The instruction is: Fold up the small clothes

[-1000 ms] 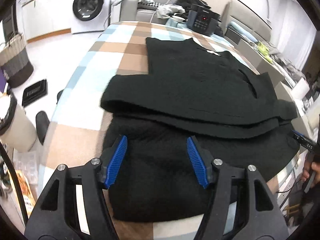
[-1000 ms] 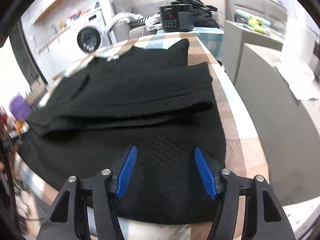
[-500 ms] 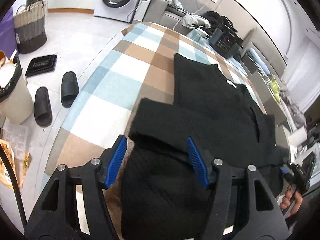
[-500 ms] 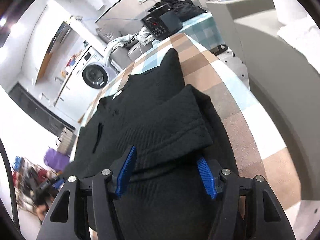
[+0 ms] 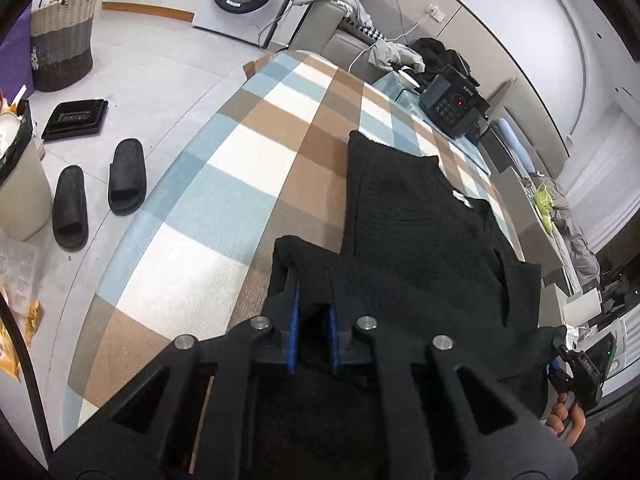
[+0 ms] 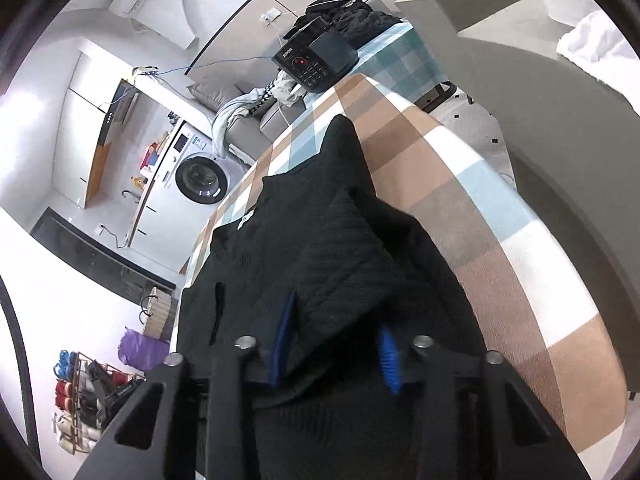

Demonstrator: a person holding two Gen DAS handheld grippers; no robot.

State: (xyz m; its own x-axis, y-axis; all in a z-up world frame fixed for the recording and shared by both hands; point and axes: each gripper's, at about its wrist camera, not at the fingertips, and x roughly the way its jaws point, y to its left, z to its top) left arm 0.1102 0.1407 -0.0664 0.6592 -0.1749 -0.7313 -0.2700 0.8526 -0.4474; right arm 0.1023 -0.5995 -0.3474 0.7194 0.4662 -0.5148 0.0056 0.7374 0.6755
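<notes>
A black knit garment [image 5: 420,240] lies on the checked table, its sleeves folded across the body. My left gripper [image 5: 313,312] is shut on the garment's near left edge, with black fabric bunched between the blue pads. In the right wrist view the same garment [image 6: 304,240] fills the middle. My right gripper [image 6: 334,344] has its blue pads partly closed around a thick fold at the garment's near right edge, and cloth drapes over the fingers. The right gripper's body also shows at the far right of the left wrist view [image 5: 580,364].
The table's checked cloth [image 5: 224,184] is bare to the left of the garment. A black keypad device [image 5: 452,104] stands at the table's far end. Slippers [image 5: 100,192], a bin and a woven basket [image 5: 60,40] are on the floor to the left.
Both grippers moved forward over the garment's near edge and closed: the left from wide open to shut on fabric, the right from open to gripping a fold. Both cameras tilted up.
</notes>
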